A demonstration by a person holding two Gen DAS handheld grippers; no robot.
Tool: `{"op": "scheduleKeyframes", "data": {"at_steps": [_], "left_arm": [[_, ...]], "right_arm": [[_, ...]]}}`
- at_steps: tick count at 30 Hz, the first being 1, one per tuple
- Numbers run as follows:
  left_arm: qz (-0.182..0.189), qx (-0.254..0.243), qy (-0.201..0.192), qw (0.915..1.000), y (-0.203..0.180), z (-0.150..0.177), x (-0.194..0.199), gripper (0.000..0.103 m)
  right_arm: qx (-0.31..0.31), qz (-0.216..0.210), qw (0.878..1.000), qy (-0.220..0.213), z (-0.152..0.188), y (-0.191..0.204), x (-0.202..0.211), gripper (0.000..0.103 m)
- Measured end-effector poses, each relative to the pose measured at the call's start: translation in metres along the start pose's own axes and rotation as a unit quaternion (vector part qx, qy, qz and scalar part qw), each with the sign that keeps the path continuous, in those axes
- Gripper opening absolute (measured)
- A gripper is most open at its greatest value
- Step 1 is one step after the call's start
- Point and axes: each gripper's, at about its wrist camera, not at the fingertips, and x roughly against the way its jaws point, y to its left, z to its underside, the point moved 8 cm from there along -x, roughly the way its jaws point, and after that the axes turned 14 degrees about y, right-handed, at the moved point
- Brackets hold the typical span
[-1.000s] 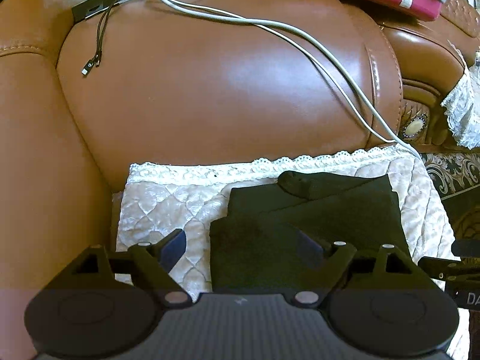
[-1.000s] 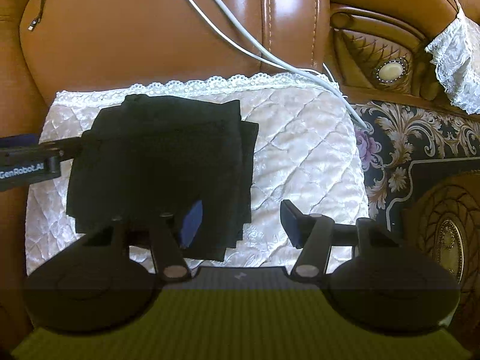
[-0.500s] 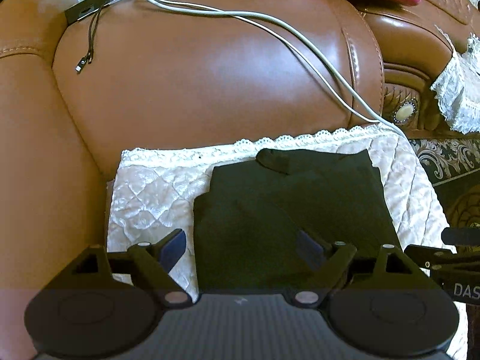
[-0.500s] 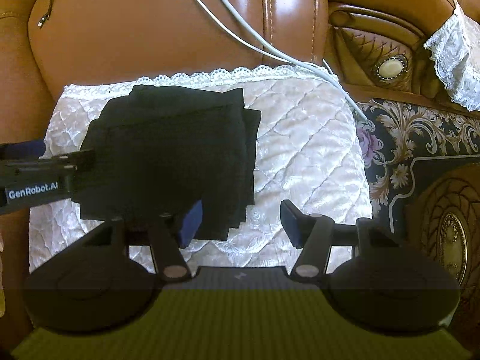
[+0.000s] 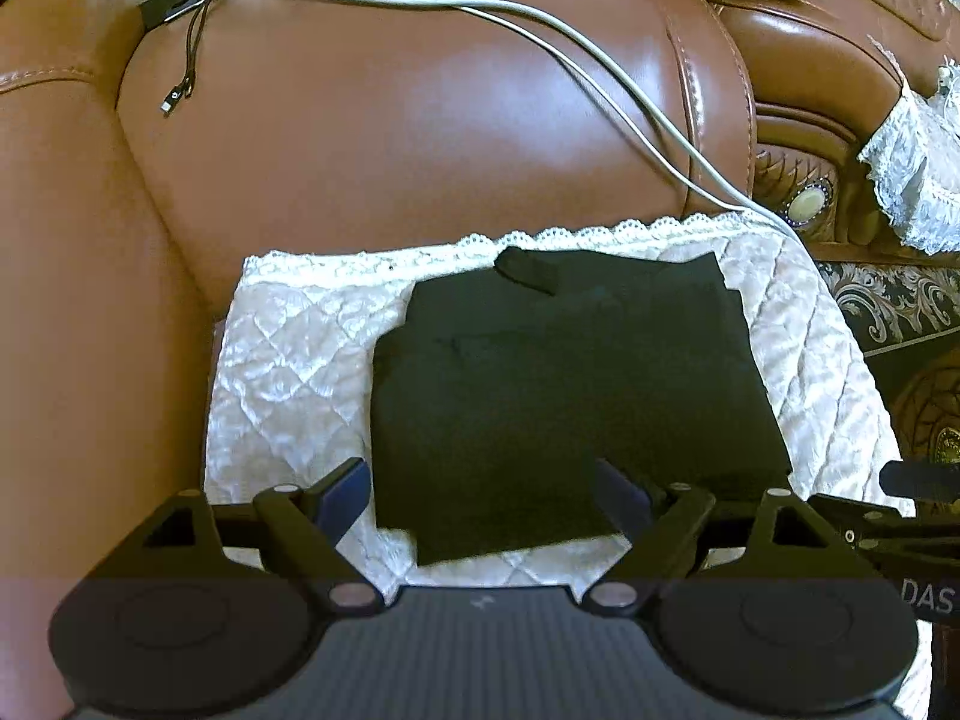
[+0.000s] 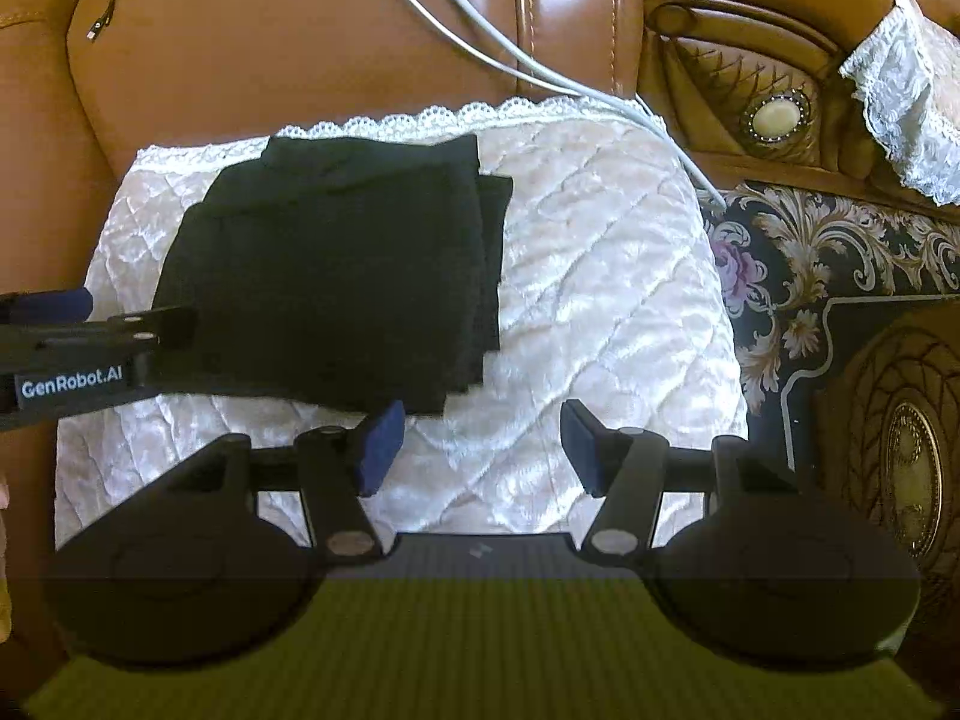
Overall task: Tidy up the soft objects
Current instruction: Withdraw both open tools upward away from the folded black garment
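Observation:
A folded black garment (image 5: 558, 384) (image 6: 342, 276) lies flat on the white quilted seat cover (image 5: 288, 360) (image 6: 600, 300) of a brown leather armchair. My left gripper (image 5: 483, 495) hovers open above the garment's near edge, nothing between its blue-padded fingers. In the right wrist view my right gripper (image 6: 480, 441) is open too, just off the garment's near right corner, over bare quilt. The left gripper's arm (image 6: 78, 348) reaches in from the left over the garment's left edge.
The leather backrest (image 5: 420, 120) rises behind the seat, with white cables (image 5: 600, 66) draped down it and thin black cables (image 5: 186, 60) at top left. The armrest (image 5: 78, 300) bounds the left. A patterned carpet (image 6: 840, 276) and lace-covered furniture (image 6: 900, 78) lie to the right.
Both grippers have pulled back from the garment and away from the seat; it looks smaller and farther, and the right gripper's fingers no longer overlap it. The garment stays put.

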Motion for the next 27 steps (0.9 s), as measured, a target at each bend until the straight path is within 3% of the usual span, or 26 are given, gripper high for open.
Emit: {"op": "scheduleKeyframes", "data": {"at_steps": [27], "left_arm": [[-0.034, 0.005, 0.002, 0.9994, -0.027, 0.061, 0.008, 0.09]], "right_arm": [[0.002, 0.006, 1.0, -0.018, 0.066, -0.016, 0.004, 0.065]]}}
